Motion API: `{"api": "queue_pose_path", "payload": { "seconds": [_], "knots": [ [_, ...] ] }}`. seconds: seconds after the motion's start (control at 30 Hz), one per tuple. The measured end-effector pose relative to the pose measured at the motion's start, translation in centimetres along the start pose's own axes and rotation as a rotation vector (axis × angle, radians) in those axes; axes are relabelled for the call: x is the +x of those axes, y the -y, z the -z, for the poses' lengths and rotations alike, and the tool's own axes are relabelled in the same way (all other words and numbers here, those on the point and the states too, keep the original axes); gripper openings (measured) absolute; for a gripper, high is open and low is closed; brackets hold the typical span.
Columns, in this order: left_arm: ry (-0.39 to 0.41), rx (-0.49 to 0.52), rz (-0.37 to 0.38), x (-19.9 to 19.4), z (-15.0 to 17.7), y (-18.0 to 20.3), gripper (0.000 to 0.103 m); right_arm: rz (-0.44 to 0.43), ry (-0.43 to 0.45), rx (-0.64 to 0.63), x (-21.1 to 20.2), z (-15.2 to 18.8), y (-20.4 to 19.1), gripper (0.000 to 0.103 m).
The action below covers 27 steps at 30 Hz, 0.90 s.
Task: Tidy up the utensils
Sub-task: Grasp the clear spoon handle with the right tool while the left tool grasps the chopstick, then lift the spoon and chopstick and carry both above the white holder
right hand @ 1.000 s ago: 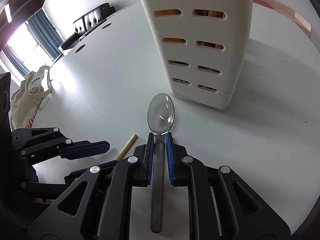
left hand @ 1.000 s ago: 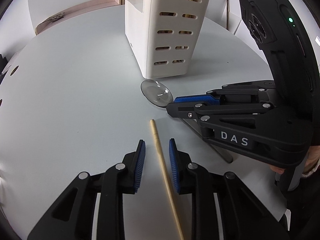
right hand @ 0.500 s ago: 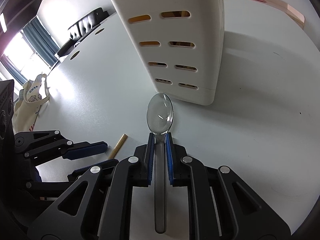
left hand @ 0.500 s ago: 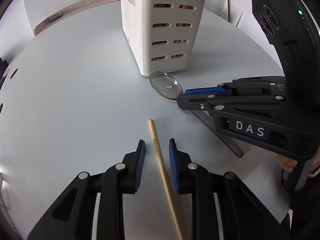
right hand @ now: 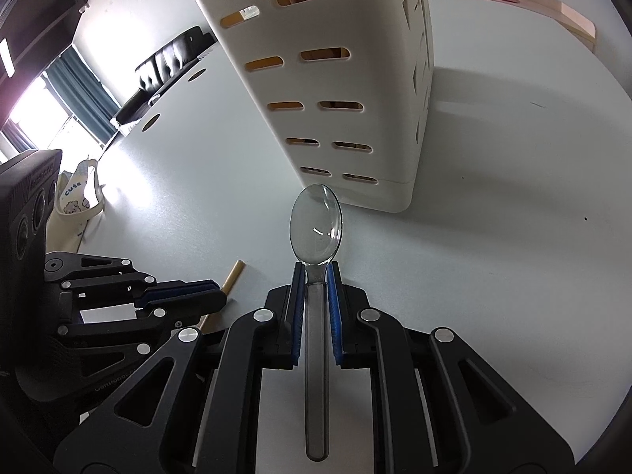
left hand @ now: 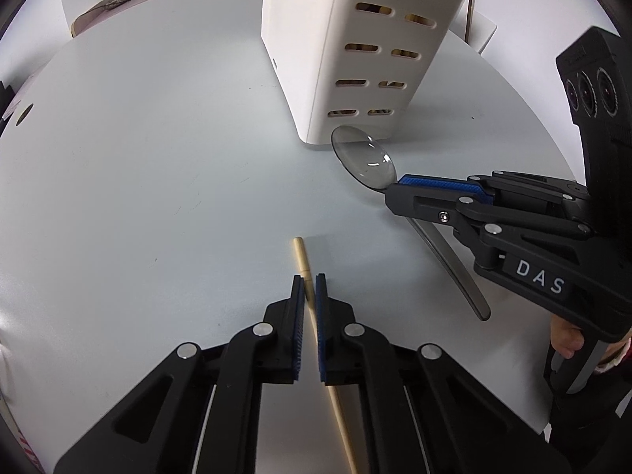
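The tall white slotted plastic utensil holder (left hand: 367, 47) stands on the pale grey round table (left hand: 158, 150) and serves as the landmark here; pale wooden pieces show through its slots. Just in front of its base hovers the shiny metal spoon (right hand: 316, 221), bowl toward the holder, its flat handle pinched near the neck by the right gripper (right hand: 316, 272), whose blue pads are pressed on both sides of it. Farther from the holder, toward the left camera, lies the thin pale wooden chopstick (left hand: 302, 256), with the left gripper (left hand: 309, 282) clamped on it a little behind its blunt end.

Handling, as I judge it: the spoon is stiff, fairly heavy for its size and slick, so a grip at the narrow neck keeps it from swinging. The chopstick is light, rigid and round, so it may roll or pivot between the pads; a hold nearer its middle would steady it, though an end grip leaves more length free to drop into a slot.

Compared with 1 second ago, the left jaws, then spread either side of the chopstick, have shut on it. The holder now sits further right in the left view and the spoon's bowl overlaps its base edge, while the right gripper's hold on the spoon is unchanged.
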<state>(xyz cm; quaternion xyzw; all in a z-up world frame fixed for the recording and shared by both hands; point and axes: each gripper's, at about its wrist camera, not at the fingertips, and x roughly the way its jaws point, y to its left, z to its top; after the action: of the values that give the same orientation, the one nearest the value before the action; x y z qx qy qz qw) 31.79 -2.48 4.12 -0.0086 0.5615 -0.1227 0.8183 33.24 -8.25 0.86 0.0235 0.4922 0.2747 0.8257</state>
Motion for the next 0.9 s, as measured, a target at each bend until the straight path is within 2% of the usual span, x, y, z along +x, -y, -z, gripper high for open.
{"api": "queue_pose_path", "payload": {
  "seconds": [0.17,0.37,0.6,0.9],
  "knots": [
    [-0.025,-0.044,0.026,0.1,-0.6,-0.7,0.004,-0.002,0.000,0.000,-0.1,0.1,0.1,0.011],
    [0.004,-0.078,0.023,-0.1,-0.6,-0.9,0.004,-0.004,-0.002,-0.002,-0.1,0.1,0.2,0.011],
    [0.109,-0.108,0.031,-2.7,-0.2,-0.9,0.004,-0.023,0.004,-0.003,-0.2,0.1,0.3,0.011],
    [0.296,-0.105,0.040,-7.1,1.7,0.4,0.003,-0.080,0.089,-0.041,-2.0,0.2,-0.4,0.011]
  ]
}}
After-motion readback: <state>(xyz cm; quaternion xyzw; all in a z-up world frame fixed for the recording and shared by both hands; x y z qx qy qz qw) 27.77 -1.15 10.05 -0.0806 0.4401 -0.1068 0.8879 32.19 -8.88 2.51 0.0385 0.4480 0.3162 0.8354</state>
